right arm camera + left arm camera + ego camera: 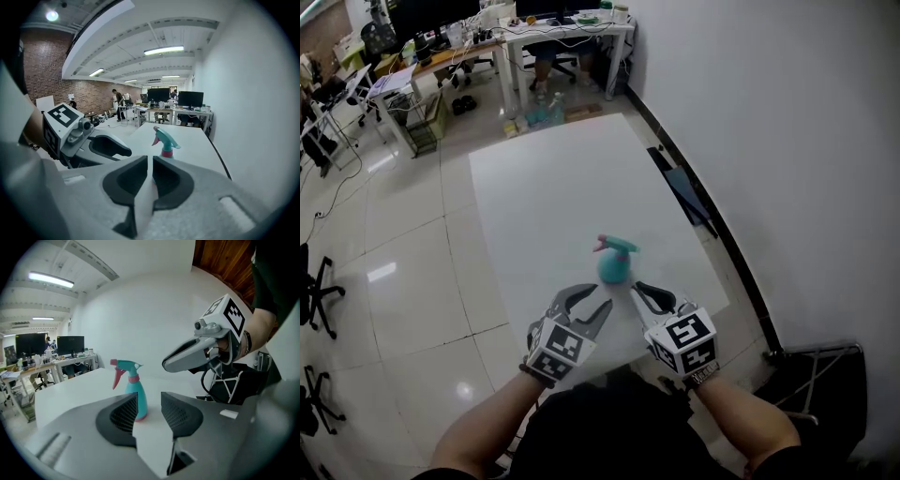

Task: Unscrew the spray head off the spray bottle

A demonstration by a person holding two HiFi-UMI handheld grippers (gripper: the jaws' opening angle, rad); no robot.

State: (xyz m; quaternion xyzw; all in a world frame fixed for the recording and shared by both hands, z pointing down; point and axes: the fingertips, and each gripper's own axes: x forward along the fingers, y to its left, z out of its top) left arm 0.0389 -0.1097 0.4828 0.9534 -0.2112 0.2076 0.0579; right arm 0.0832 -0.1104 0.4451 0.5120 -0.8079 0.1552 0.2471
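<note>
Left claw (149, 401) stands narrowly apart, empty; right claw (150, 161) is all but closed, empty too. Just ahead of both, touched by neither, the teal spray bottle (615, 265) stands upright on the white worktop (562, 187). Its spray head (126, 365), with pink trigger and collar, is on. The opaque body hides any contents.

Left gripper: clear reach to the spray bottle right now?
Probably yes. The bottle stands upright on the table just ahead of the left gripper, with nothing between them, and its jaws are apart.
</note>
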